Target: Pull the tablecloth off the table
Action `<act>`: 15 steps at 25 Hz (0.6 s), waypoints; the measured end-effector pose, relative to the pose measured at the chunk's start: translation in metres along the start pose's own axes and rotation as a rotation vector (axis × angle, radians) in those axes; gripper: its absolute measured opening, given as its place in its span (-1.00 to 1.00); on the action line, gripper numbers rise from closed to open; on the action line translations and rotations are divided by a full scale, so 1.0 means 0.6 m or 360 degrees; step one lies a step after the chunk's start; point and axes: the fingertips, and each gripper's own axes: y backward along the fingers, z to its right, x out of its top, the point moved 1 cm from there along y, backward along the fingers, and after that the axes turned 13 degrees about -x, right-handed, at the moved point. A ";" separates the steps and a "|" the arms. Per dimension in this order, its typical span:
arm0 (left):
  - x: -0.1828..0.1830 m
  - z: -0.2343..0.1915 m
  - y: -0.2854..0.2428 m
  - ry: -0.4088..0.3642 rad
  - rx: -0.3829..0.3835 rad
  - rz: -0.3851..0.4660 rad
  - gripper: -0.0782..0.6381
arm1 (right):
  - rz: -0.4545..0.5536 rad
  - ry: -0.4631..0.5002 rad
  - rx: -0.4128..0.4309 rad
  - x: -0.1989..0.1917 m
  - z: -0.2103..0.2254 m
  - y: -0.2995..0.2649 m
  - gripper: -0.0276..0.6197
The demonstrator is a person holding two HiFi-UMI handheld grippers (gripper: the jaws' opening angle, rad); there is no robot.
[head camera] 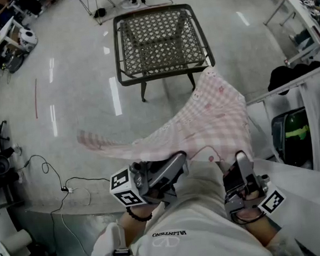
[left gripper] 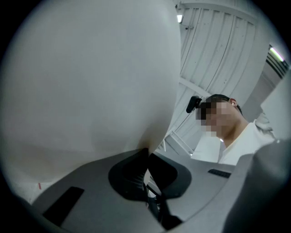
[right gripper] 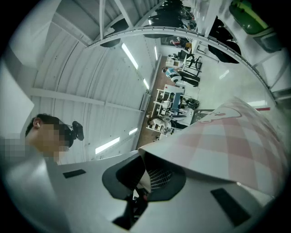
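The pink checked tablecloth [head camera: 215, 120] hangs in the air between the table and my body, clear of the tabletop. The dark metal table [head camera: 161, 41] with its lattice top stands bare at the upper middle. My left gripper [head camera: 179, 159] is shut on the cloth's near left edge. My right gripper [head camera: 241, 157] is shut on its near right edge. In the left gripper view the pale cloth [left gripper: 91, 82] fills the upper left and runs down into the closed jaws of the left gripper [left gripper: 146, 159]. In the right gripper view the checked cloth [right gripper: 227, 141] spreads rightward from the clamped right gripper [right gripper: 143, 159].
A white frame [head camera: 290, 85] and a dark bin holding a green object [head camera: 296, 129] stand close on the right. Cables [head camera: 52, 173] trail over the grey floor at the left. Cluttered shelving [head camera: 2, 43] lines the far left.
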 end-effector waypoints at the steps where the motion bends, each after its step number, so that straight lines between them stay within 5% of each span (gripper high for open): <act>1: 0.003 0.003 -0.002 -0.0006 -0.0008 0.0001 -0.77 | 0.0002 0.0005 0.0008 0.001 -0.004 -0.001 -0.88; 15: -0.008 -0.035 0.018 0.0032 0.0123 0.0013 -0.77 | -0.0064 -0.0053 -0.0058 -0.004 0.045 -0.026 -0.88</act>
